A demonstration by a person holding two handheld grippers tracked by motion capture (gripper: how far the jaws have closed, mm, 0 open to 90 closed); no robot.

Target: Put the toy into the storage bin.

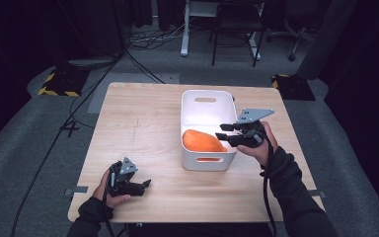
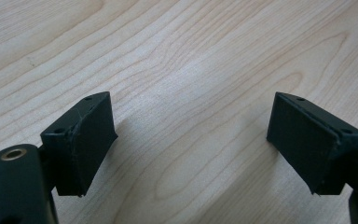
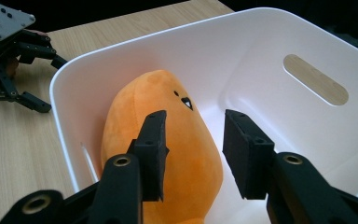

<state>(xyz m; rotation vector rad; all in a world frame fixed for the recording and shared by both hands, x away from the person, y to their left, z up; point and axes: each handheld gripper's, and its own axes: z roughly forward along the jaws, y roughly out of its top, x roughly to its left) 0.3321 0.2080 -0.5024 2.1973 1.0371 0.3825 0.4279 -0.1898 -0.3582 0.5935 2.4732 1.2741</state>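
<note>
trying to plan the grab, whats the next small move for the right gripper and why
Probably lower the right gripper onto the orange plush toy: its jaws are open and poised above the toy, which lies in the white plastic bin, not yet touching it.

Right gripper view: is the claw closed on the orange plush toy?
No. The right claw is open above the orange plush toy, which lies in the white bin.

Orange plush toy (image 1: 203, 141) lying in a white bin (image 1: 191, 100) on the table.

The toy is soft, rounded and egg-like, with two small dark marks for a face near one end. It lies on its side in the bin's near half, against the left wall. The bin is rectangular, with a slot handle in each end.
</note>
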